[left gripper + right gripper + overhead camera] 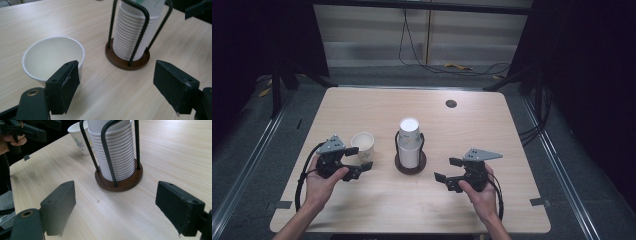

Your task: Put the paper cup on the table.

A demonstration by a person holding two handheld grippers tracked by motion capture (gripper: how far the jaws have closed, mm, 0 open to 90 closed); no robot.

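Note:
A stack of white paper cups [409, 141] stands upside down in a black wire holder with a brown round base [410, 166] at the table's middle. A single white cup [363, 145] stands upright to its left. My left gripper [360, 158] is open just in front of that cup. In the left gripper view the cup [53, 57] rises behind the left jaw, the stack [130, 35] lies beyond the gap, and the gripper [117, 82] holds nothing. My right gripper [447, 169] is open to the right of the holder; its own view faces the stack [116, 152] across the empty gripper [118, 207].
A dark round grommet [451, 103] sits in the wooden table [492, 130] near its back edge. Cables lie on the floor beyond the table. In the right gripper view the single cup [78, 137] and the other hand's gripper [30, 130] show at the far left.

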